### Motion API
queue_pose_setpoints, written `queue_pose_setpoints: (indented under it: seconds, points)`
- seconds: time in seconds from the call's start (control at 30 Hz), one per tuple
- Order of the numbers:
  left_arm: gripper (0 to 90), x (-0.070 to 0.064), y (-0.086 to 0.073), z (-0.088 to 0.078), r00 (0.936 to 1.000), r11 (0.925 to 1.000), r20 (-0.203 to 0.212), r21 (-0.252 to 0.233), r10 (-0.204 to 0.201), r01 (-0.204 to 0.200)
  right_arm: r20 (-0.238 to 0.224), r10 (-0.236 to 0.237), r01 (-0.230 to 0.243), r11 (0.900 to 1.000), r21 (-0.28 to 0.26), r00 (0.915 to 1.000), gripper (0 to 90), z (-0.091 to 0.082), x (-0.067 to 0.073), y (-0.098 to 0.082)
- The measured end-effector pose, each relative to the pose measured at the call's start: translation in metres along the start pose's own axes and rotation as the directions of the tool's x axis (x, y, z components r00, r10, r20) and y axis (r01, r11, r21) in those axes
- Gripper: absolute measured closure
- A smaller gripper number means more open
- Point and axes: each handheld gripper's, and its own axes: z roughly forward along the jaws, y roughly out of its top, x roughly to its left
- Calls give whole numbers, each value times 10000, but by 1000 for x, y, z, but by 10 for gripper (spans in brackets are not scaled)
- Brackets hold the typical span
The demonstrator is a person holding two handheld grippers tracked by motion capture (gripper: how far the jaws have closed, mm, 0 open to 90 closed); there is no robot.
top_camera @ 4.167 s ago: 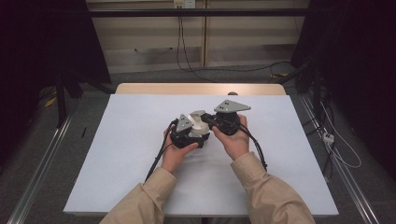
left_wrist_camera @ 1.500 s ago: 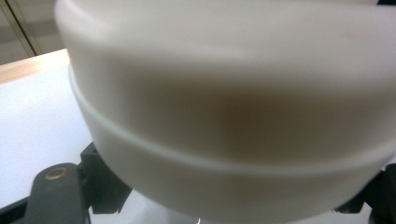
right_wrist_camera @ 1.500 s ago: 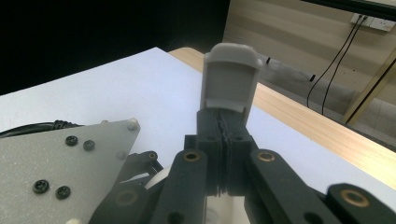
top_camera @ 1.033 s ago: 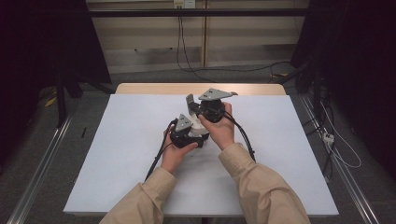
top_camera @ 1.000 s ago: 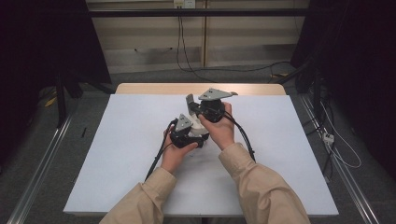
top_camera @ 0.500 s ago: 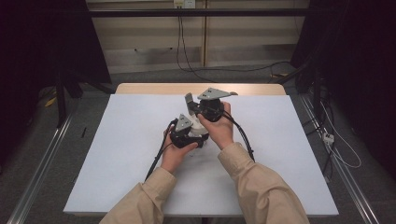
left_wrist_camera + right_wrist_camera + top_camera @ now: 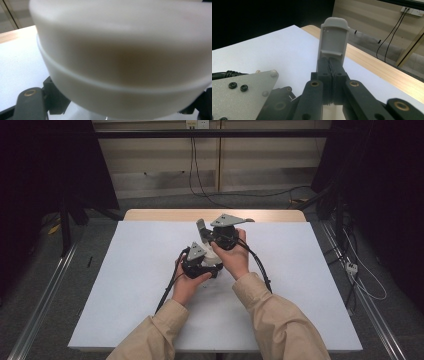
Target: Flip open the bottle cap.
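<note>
In the high view both hands hold their grippers close together over the middle of the white table (image 7: 125, 285). My right gripper (image 7: 204, 236) is shut on a small grey plastic piece (image 7: 201, 226) that sticks up from its tips. In the right gripper view, the black jaws (image 7: 332, 62) pinch the base of that grey piece (image 7: 334, 37), a flat tab with a rounded top. My left gripper (image 7: 210, 257) sits just nearer the person, with a white round object (image 7: 214, 251) at its tips. In the left gripper view, that white object (image 7: 120, 57) looms close and blurred, hiding the jaw tips.
The table's wooden far edge (image 7: 150, 214) runs beyond the white sheet. Black cables (image 7: 167, 290) trail from the grippers toward the person. Metal rails (image 7: 45, 295) flank the table on the floor, with dark curtains at both sides.
Since the earliest frame my right gripper has shifted left and farther from the person, with the grey piece in it. Over the last second neither hand has moved.
</note>
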Motion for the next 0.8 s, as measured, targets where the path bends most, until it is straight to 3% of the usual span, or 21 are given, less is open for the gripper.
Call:
queue_pose_setpoints:
  seconds: [0.8]
  points:
    - [189, 0, 0, 0, 9999, 9999, -65, 16, 133, -133, -63, -6, 7, 10000, 20, 10000, 884, 5, -1, 1]
